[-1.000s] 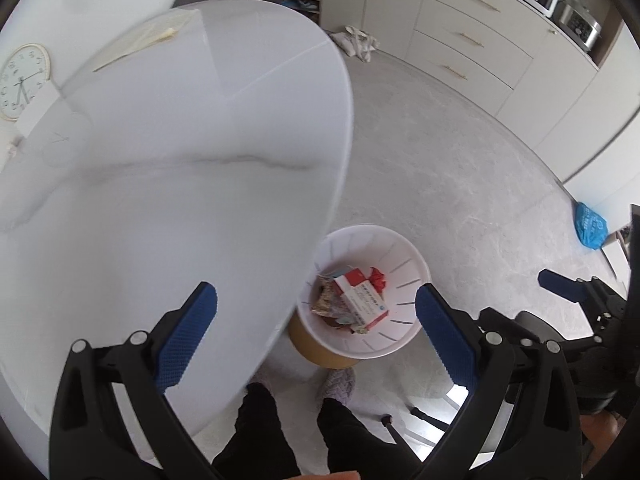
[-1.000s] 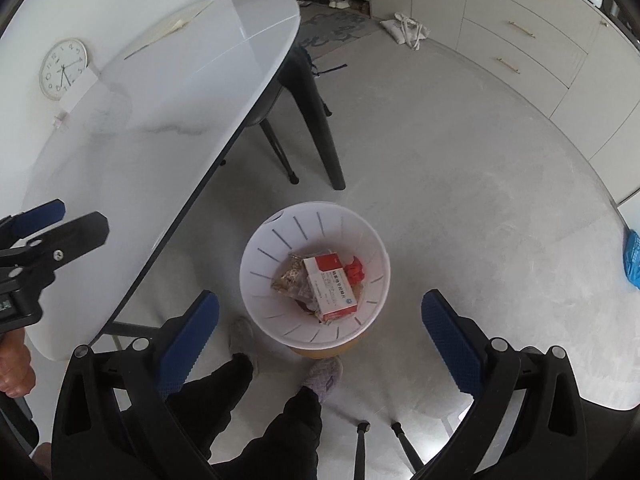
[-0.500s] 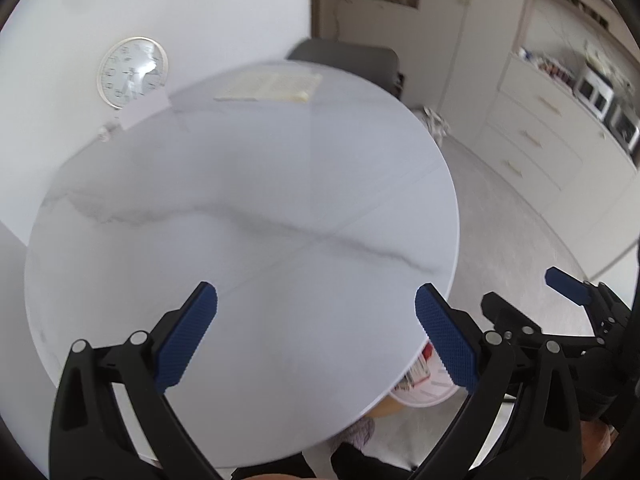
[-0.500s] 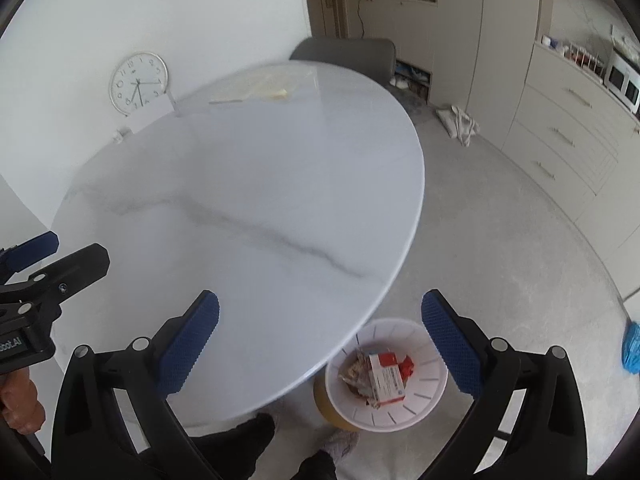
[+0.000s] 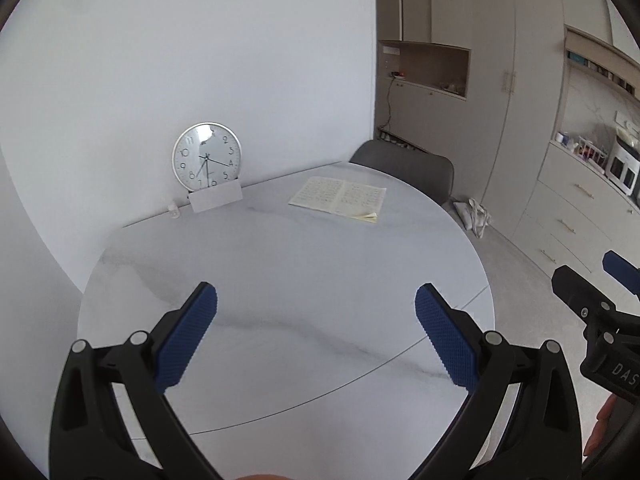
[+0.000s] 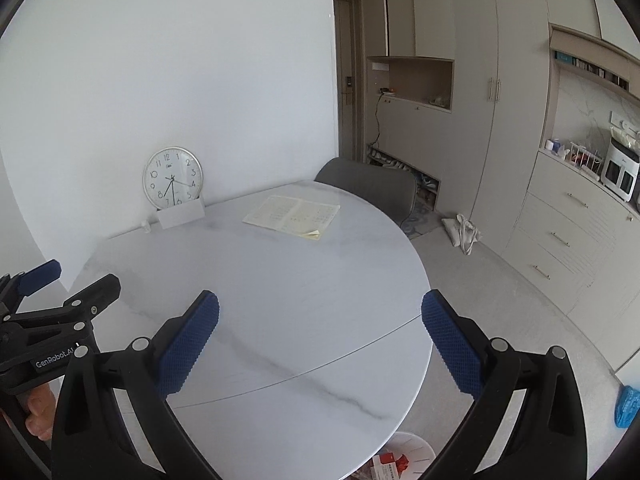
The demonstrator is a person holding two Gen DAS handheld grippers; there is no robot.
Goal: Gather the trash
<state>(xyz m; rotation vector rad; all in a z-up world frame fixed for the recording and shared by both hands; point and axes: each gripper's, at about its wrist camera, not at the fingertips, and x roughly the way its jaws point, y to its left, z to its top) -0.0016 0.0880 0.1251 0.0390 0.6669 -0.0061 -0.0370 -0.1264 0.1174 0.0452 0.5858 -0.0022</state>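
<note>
Grey-veined white table point(image 5: 280, 264), blue-padded black tongs point(image 5: 316, 316).

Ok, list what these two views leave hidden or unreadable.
- Bin: right view only, mostly hidden under the table edge and cut by the frame; contents partly seen.
- Notebook: its writing is too small to read in either view.
- Chair: only its back shows behind the table.
- Right gripper and left gripper: both open, holding nothing.

Home dining-kitchen: marble table point(image 6: 280, 300), wall cabinets point(image 6: 500, 120), countertop appliance point(image 6: 620, 174)
</note>
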